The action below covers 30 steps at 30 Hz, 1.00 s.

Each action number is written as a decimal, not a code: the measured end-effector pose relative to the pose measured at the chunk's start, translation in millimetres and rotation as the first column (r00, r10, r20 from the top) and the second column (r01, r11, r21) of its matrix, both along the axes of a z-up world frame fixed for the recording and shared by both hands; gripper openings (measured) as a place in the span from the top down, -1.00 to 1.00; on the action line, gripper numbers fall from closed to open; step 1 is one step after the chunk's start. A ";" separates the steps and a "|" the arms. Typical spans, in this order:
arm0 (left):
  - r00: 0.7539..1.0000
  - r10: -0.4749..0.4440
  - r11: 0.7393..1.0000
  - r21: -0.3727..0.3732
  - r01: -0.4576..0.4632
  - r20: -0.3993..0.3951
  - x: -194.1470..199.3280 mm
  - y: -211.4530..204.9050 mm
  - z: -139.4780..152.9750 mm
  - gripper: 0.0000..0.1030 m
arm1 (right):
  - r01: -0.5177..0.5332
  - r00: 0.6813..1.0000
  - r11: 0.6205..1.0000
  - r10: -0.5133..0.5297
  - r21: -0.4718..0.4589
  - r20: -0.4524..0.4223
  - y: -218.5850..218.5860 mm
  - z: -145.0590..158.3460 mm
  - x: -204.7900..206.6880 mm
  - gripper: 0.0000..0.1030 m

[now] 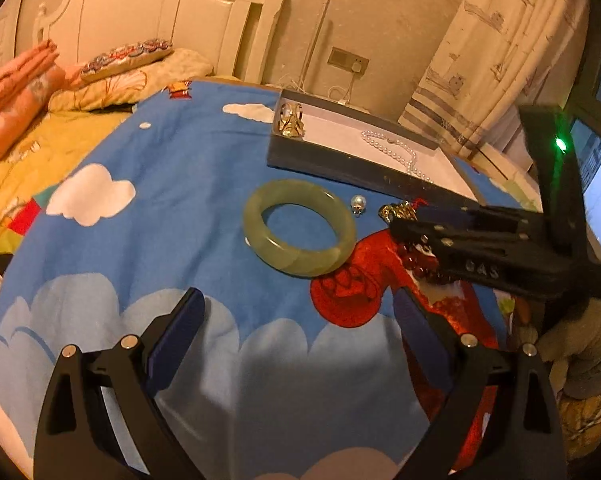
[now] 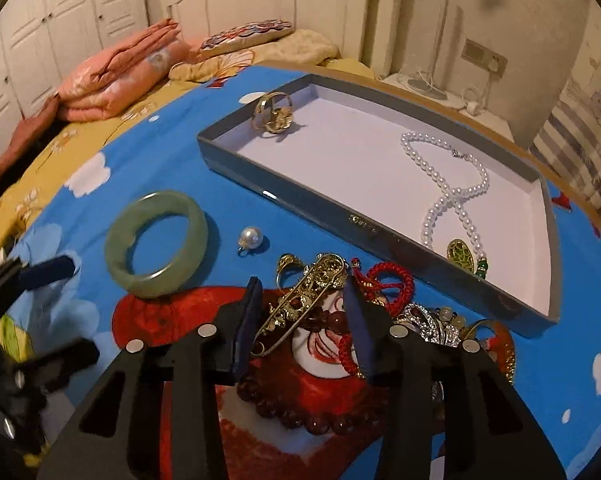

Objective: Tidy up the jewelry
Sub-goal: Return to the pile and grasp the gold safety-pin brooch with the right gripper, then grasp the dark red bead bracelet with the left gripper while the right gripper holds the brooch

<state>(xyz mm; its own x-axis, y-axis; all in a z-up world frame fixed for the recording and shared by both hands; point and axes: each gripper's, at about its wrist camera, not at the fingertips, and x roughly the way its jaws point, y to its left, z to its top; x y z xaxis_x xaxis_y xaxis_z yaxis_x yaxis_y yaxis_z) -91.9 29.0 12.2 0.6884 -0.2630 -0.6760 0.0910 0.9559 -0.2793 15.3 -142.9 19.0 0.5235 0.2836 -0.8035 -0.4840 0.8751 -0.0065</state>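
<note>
Bedroom light fell on a blue cartoon sheet (image 2: 180,152) bearing a grey tray (image 2: 236,168). Inside lay a pearl necklace (image 2: 444,192) and gold ring (image 2: 272,114); outside, near its front wall, waited the jade bangle (image 2: 156,244) and a tangled heap (mostly unsorted). Right gripper (image 2: 304,332) straddled a gold pin (image 2: 300,300), unclamped; left gripper (image 1: 296,344) gaped empty.

bangle (image 2: 156,244) left of the tray (image 2: 236,160) (necklace (image 2: 452,188) inside).

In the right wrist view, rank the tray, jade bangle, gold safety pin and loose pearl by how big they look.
Largest to smallest:
1. Tray
2. Jade bangle and gold safety pin: they look about alike in extent, and the pin lies nearer the camera, so I won't rank them.
3. Loose pearl
</note>
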 end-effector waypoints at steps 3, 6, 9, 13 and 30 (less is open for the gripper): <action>1.000 0.005 1.000 -0.015 -0.005 -0.001 0.2 3.1 -0.7 -0.84 | -0.047 0.999 0.999 0.046 0.014 0.014 -5.1 0.8 -9.9 0.62; 1.000 0.007 1.000 -0.007 -0.007 -0.003 1.3 1.7 -0.9 -0.84 | -0.059 0.998 0.998 0.059 0.026 0.029 -12.5 0.8 -14.9 0.72; 1.000 0.011 1.000 0.002 -0.011 -0.005 1.7 1.1 -0.8 -0.84 | -0.057 0.997 0.997 0.055 0.050 0.045 -18.6 3.2 -18.3 0.72; 1.000 0.019 0.999 0.033 -0.019 -0.014 2.4 -2.1 -0.8 -0.84 | -0.035 0.996 0.993 0.026 0.116 0.082 -35.7 17.0 -26.2 0.72; 0.991 -0.131 0.972 0.194 0.130 -0.011 19.5 -79.3 13.0 -0.83 | 0.166 0.977 0.957 -0.192 0.240 0.089 -148.1 22.0 -49.0 0.72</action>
